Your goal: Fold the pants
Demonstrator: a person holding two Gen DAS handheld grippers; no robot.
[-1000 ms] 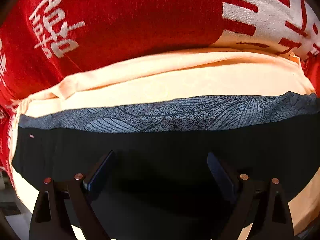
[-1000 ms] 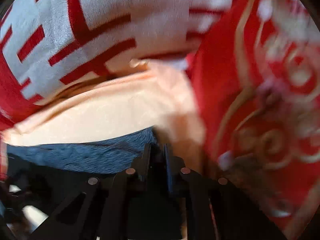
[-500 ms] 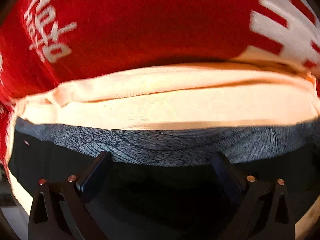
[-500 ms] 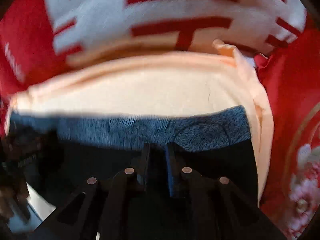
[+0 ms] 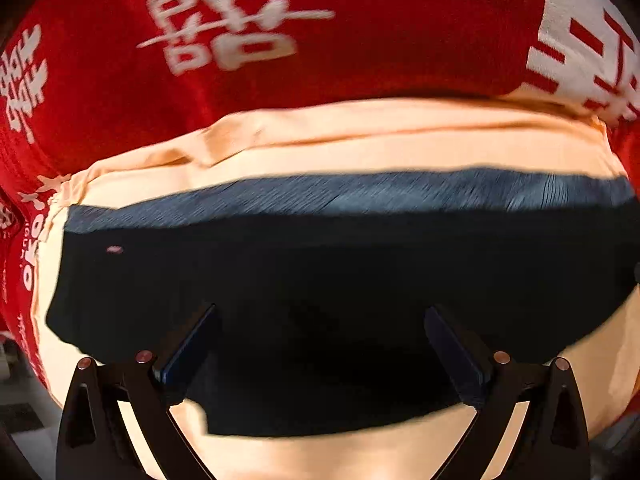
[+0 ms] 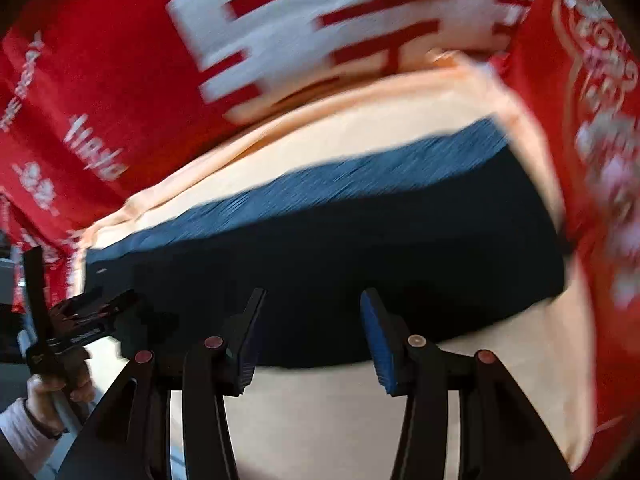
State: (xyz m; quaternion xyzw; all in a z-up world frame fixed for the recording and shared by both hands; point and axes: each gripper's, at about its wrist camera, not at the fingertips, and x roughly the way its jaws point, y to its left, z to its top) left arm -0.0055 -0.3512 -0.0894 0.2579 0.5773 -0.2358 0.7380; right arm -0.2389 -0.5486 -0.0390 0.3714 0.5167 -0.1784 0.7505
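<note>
The dark pants [image 5: 344,280] lie folded flat in a wide band on a peach cloth [image 5: 360,152], with a blue-grey patterned waistband strip [image 5: 360,196] along the far edge. My left gripper [image 5: 320,344] hangs over the near half of the pants, jaws wide open and empty. In the right wrist view the same pants [image 6: 360,248] run across the middle. My right gripper [image 6: 312,336] is over their near edge, its jaws opening with nothing between them. The left gripper [image 6: 92,320] and the hand [image 6: 52,388] holding it show at the left edge.
A red blanket with white characters [image 5: 280,32] lies under and beyond the peach cloth [image 6: 340,420]. More red fabric with gold-white print [image 6: 600,160] borders the right side. A strip of floor [image 5: 16,412] shows at the bottom left.
The right gripper's jaws have parted from shut and drawn back, letting go of the pants. Both views have pulled back, showing more of the folded pants. The left gripper stays open.
</note>
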